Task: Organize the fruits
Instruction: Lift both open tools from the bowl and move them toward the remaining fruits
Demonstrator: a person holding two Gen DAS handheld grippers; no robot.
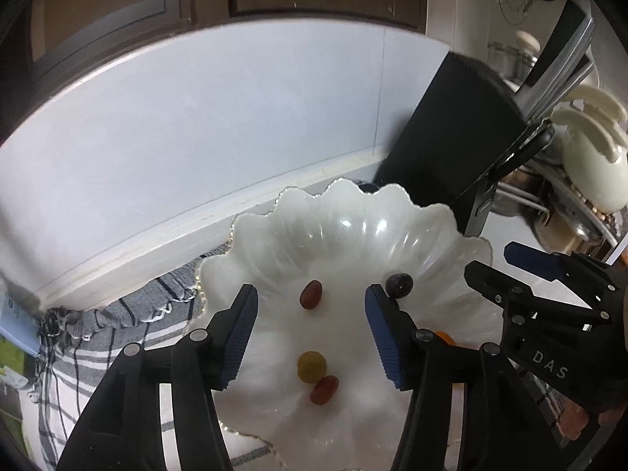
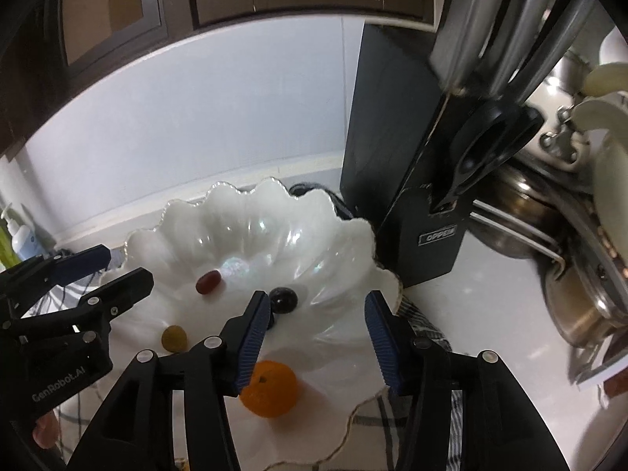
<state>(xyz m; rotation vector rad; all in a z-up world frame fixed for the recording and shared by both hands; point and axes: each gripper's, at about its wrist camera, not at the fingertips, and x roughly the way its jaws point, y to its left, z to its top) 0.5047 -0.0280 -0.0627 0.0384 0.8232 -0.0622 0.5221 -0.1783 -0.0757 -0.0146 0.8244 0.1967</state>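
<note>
A white scalloped glass bowl (image 1: 353, 219) (image 2: 243, 216) sits on a striped cloth. Inside lie two red grapes (image 1: 311, 294) (image 1: 324, 389), a yellow-green grape (image 1: 311, 367), a dark blueberry (image 1: 398, 285) (image 2: 283, 299) and a small orange (image 2: 269, 388), barely showing in the left view (image 1: 445, 337). One red grape (image 2: 209, 281) and the yellow-green grape (image 2: 174, 338) also show in the right view. My left gripper (image 1: 312, 333) hangs open and empty over the bowl. My right gripper (image 2: 318, 337) is open and empty over the bowl's right side, and shows in the left view (image 1: 486, 263).
A black knife block (image 1: 451, 133) (image 2: 404, 165) with knives stands right behind the bowl. Steel pots (image 2: 577, 274) and cream ceramic ware (image 1: 588, 157) crowd the right. The grey-striped cloth (image 1: 117, 333) lies on the white counter by the pale wall. A soap bottle (image 2: 23, 239) stands far left.
</note>
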